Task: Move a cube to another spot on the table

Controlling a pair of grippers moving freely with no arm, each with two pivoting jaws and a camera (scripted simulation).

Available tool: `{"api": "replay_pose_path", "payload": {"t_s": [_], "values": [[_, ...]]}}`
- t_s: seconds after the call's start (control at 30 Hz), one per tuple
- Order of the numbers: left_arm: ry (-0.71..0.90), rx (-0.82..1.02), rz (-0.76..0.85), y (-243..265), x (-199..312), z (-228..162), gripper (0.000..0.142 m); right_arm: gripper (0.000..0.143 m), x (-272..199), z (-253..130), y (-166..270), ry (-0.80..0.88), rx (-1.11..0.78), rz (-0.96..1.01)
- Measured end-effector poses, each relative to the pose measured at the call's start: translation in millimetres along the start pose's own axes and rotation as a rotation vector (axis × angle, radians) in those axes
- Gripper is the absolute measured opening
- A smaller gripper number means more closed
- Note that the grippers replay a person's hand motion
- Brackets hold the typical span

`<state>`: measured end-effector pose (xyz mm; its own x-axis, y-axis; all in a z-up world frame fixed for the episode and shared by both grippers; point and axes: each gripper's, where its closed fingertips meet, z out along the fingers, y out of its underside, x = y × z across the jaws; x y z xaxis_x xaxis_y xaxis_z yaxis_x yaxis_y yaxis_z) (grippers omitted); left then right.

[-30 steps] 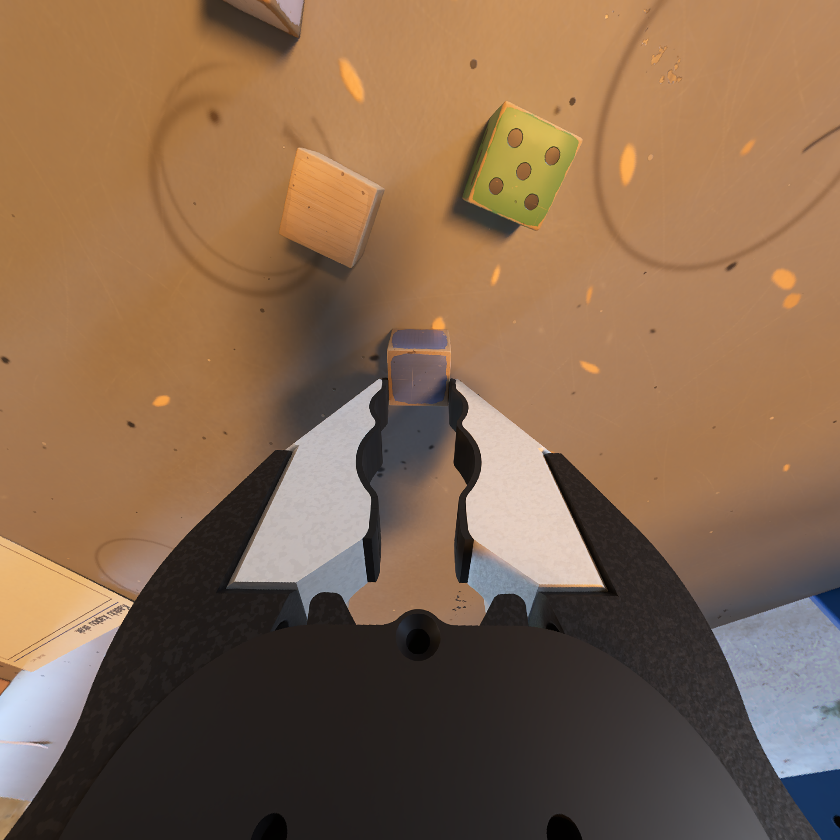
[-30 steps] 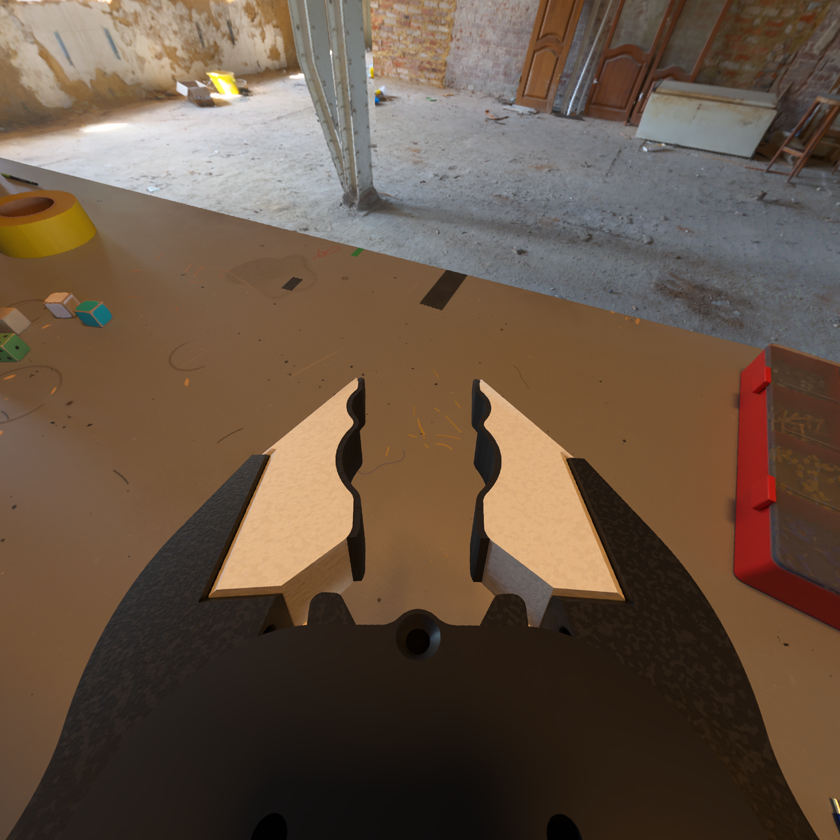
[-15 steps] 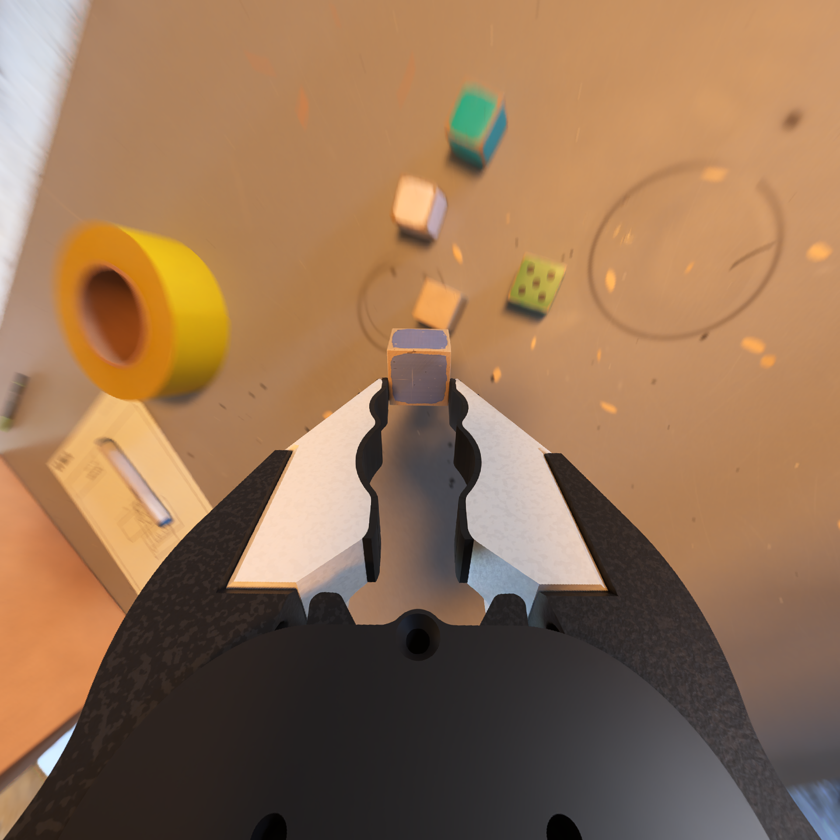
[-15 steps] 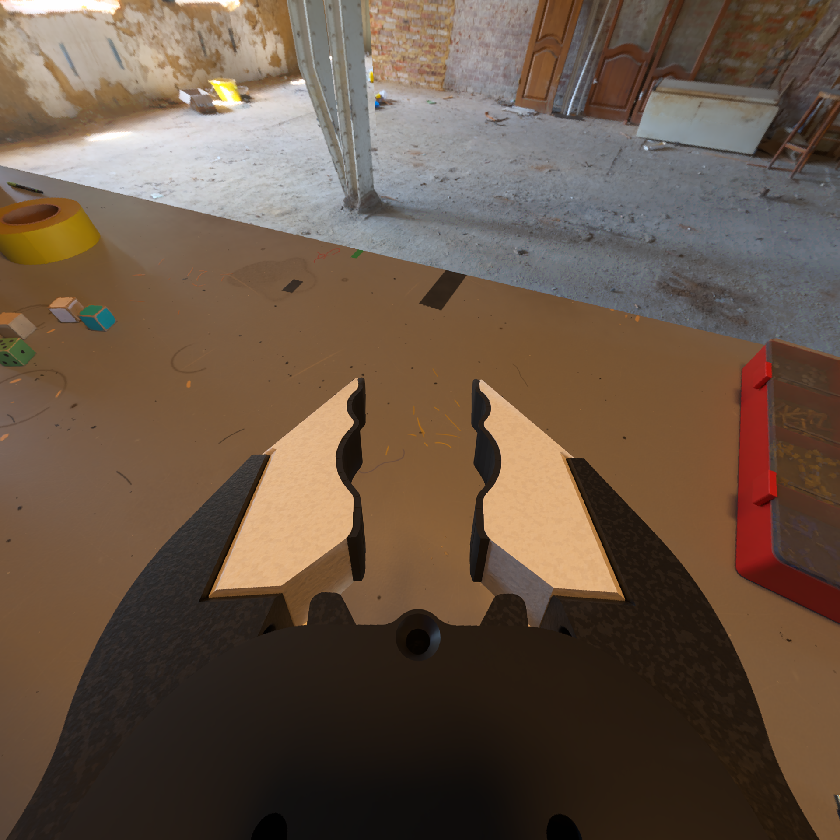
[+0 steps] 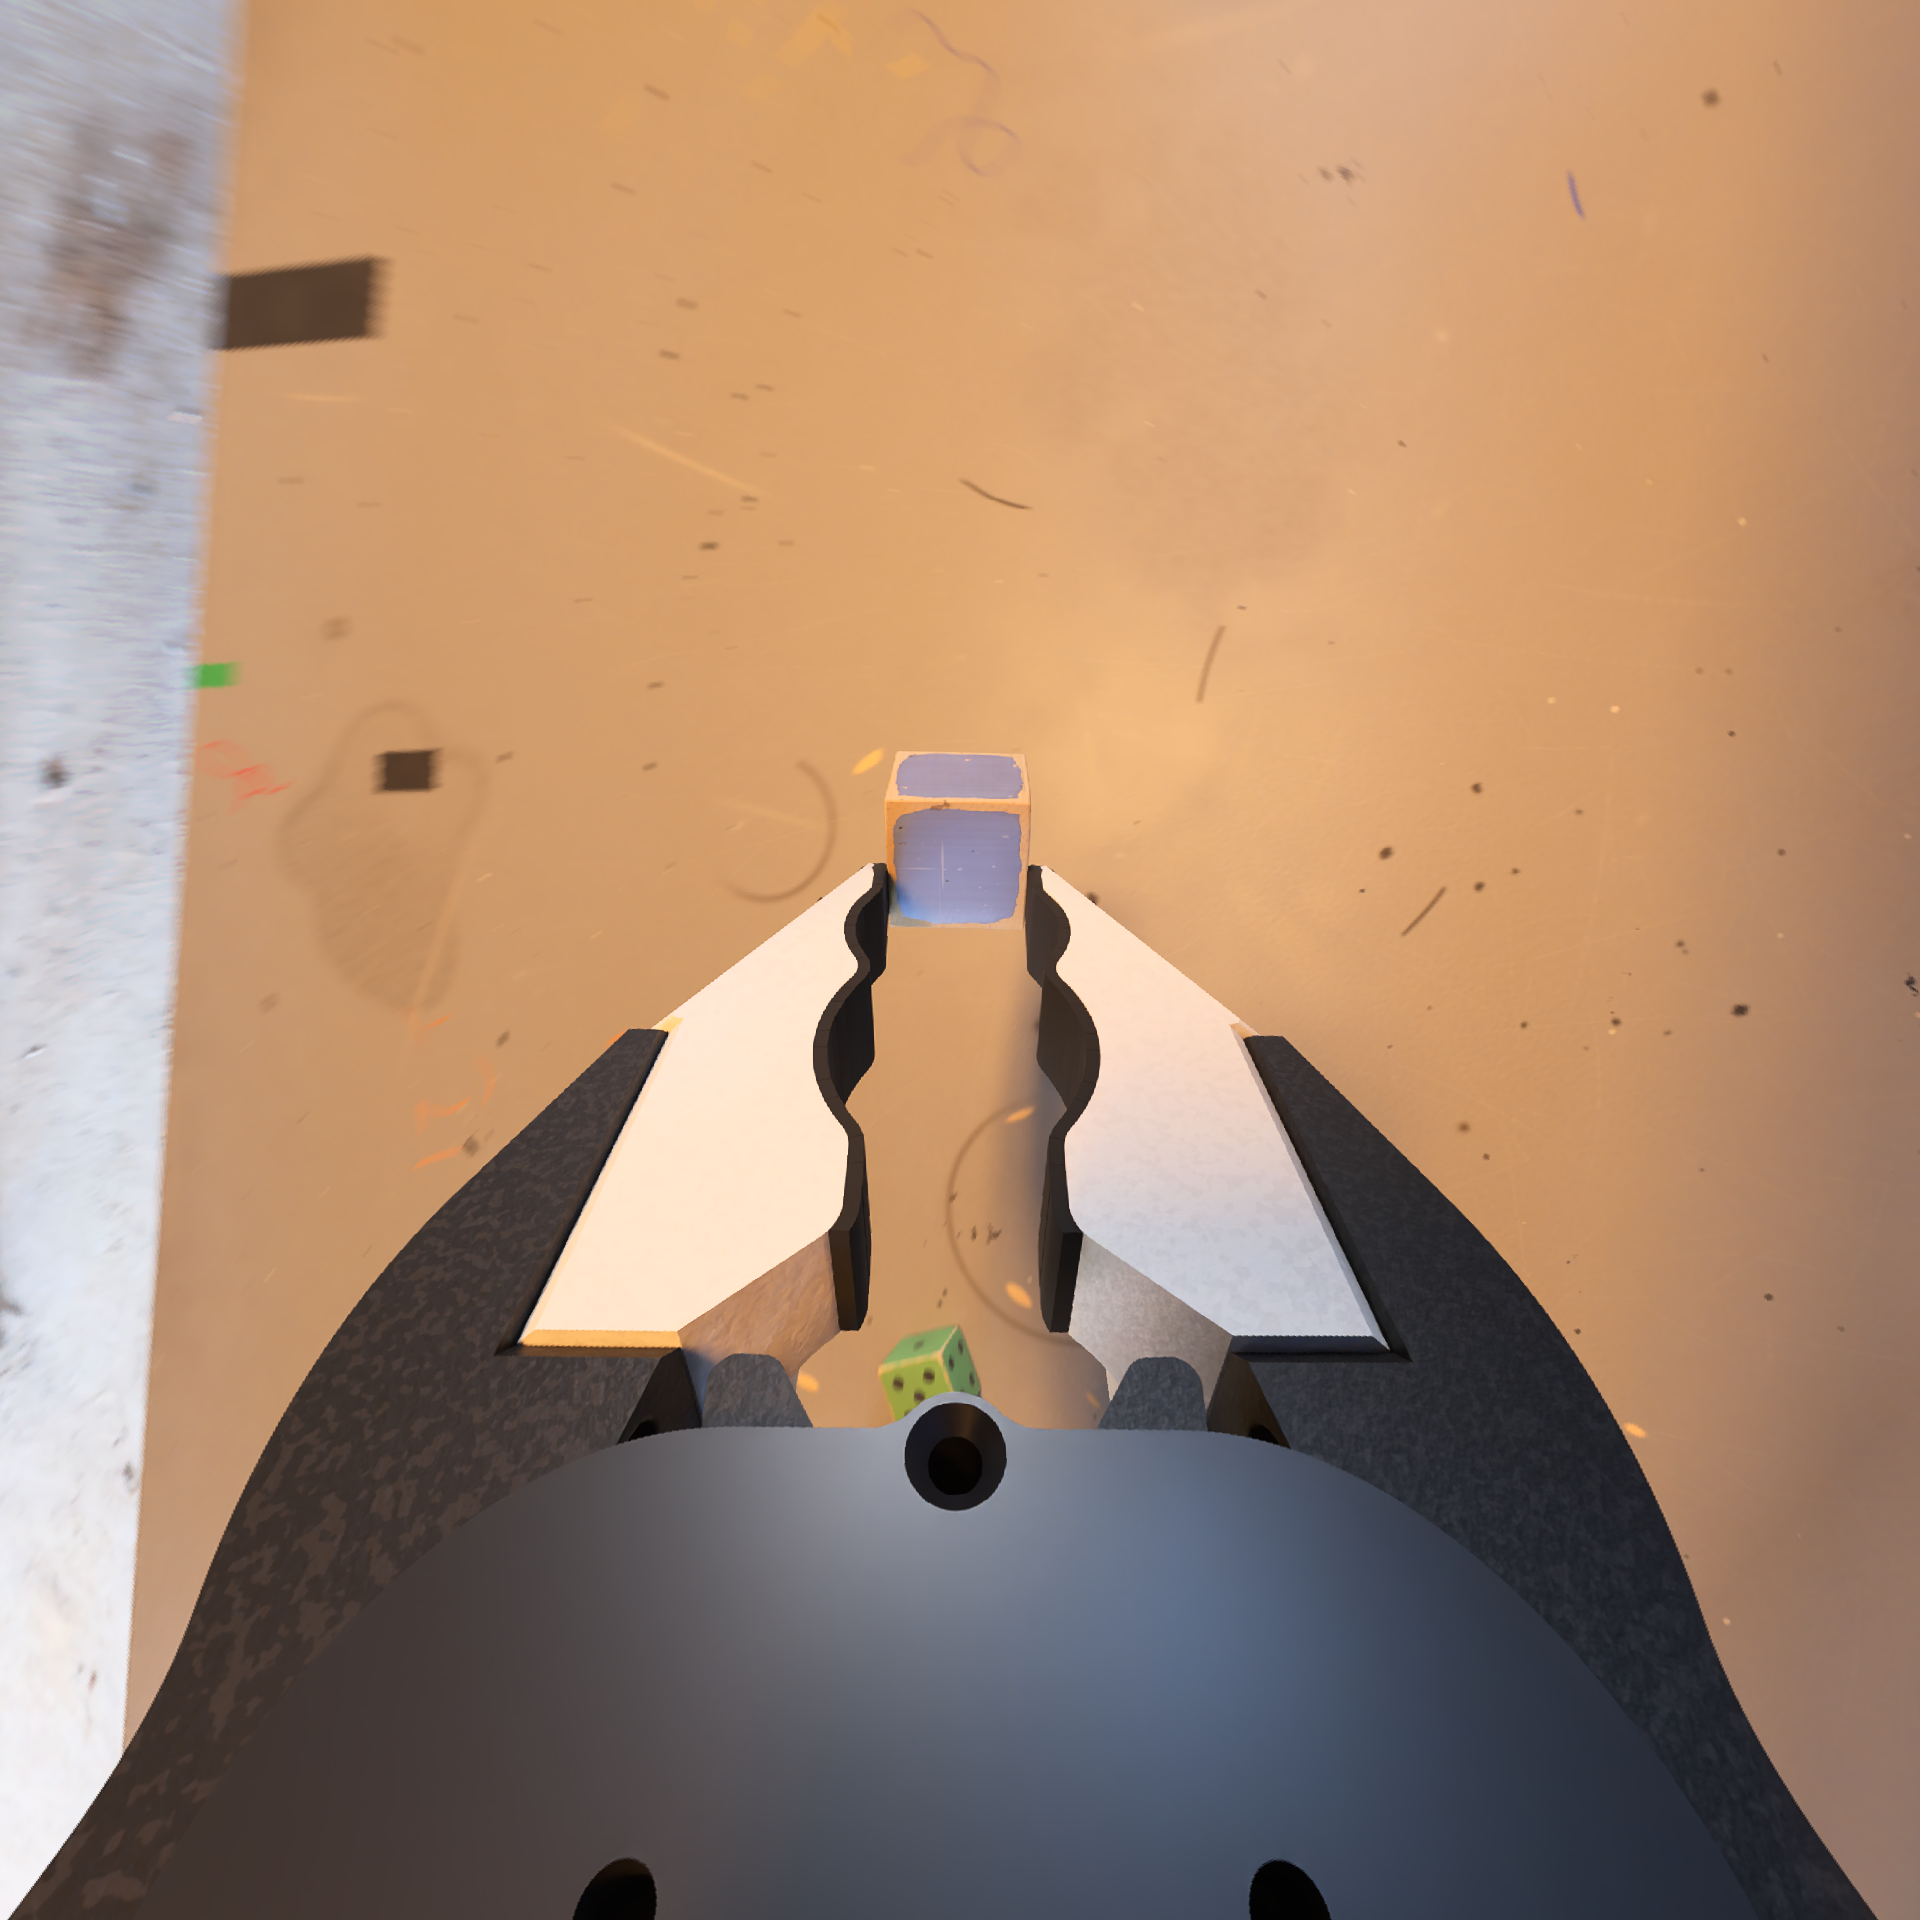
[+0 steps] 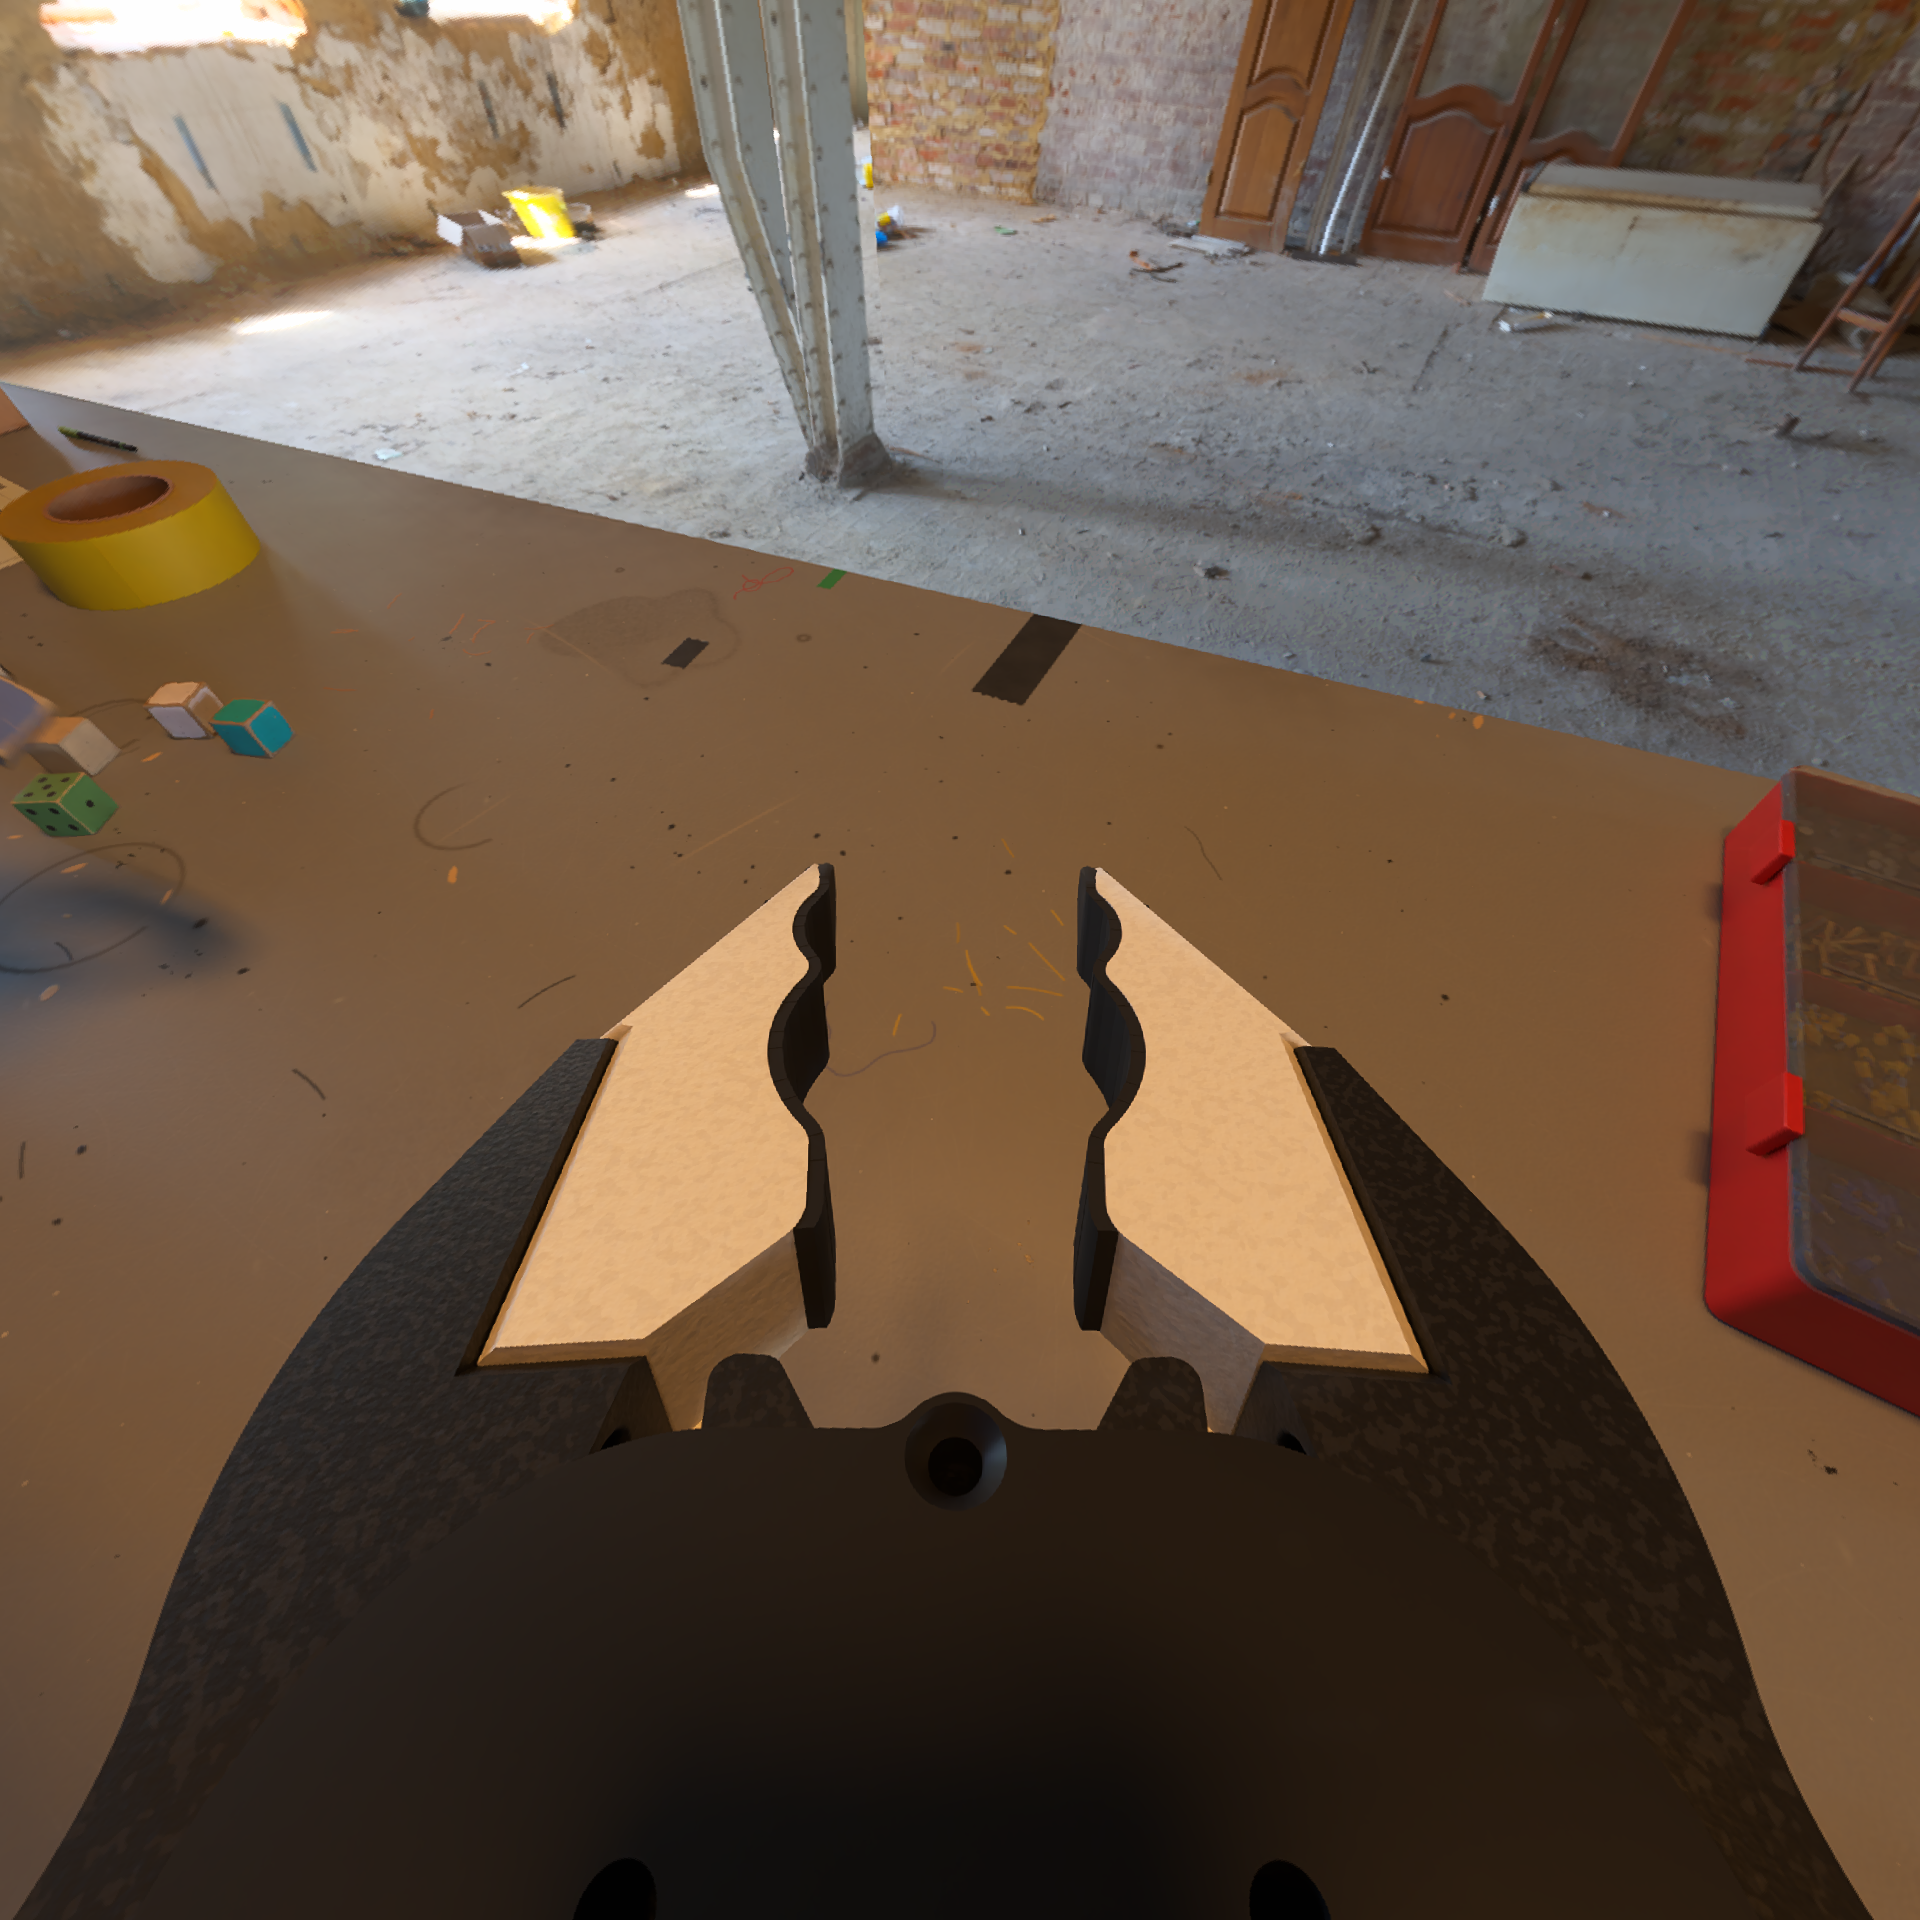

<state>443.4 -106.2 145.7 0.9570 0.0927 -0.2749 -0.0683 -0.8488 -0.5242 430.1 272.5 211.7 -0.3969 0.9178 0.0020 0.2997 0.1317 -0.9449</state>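
Observation:
My left gripper [image 5: 956, 883] is shut on a small purple-faced wooden cube [image 5: 956, 862], held at the fingertips above the brown table [image 5: 1351, 520]. A green die [image 5: 928, 1369] lies on the table below, seen between the finger bases. My right gripper [image 6: 956, 883] is open and empty, low over the table. In the right wrist view the green die [image 6: 64, 802], a plain wooden cube [image 6: 81, 743], a white cube [image 6: 182, 709] and a teal cube [image 6: 255, 725] sit at the far left. A blurred edge of the left gripper with the purple cube [image 6: 21, 717] shows at the left border.
A yellow tape roll [image 6: 130, 530] lies at the back left. A red tray [image 6: 1829, 1122] is at the right. Black tape strips [image 6: 1023, 657] mark the table near its far edge, and in the left wrist view that table edge [image 5: 197, 727] runs down the left.
My left gripper has lifted and swung away with the purple cube; the tape roll and other cubes have left its view, and the green die now lies beneath it. The right gripper barely moved.

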Motion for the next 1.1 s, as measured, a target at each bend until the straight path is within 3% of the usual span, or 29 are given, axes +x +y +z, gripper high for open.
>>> {"api": "replay_pose_path", "payload": {"t_s": [0.17,0.37,0.7,1.1], "values": [[0.183,-0.219,0.073,2.5,18.6,64.5,0.026,0.047,-2.2,2.1,0.4,-0.008,-0.009,-0.01],[0.265,-0.403,0.132,11.2,29.8,104.7,0.026,0.047,-5.4,1.8,-2.0,-0.019,-0.005,-0.017],[0.306,-0.545,0.19,15.5,38.3,126.1,0.026,0.047,-11.4,4.4,-3.0,-0.048,-0.008,-0.025],[0.319,-0.531,0.157,17.8,36.4,133.9,0.026,0.047,-9.0,1.6,-1.2,-0.055,-0.006,-0.009]]}}
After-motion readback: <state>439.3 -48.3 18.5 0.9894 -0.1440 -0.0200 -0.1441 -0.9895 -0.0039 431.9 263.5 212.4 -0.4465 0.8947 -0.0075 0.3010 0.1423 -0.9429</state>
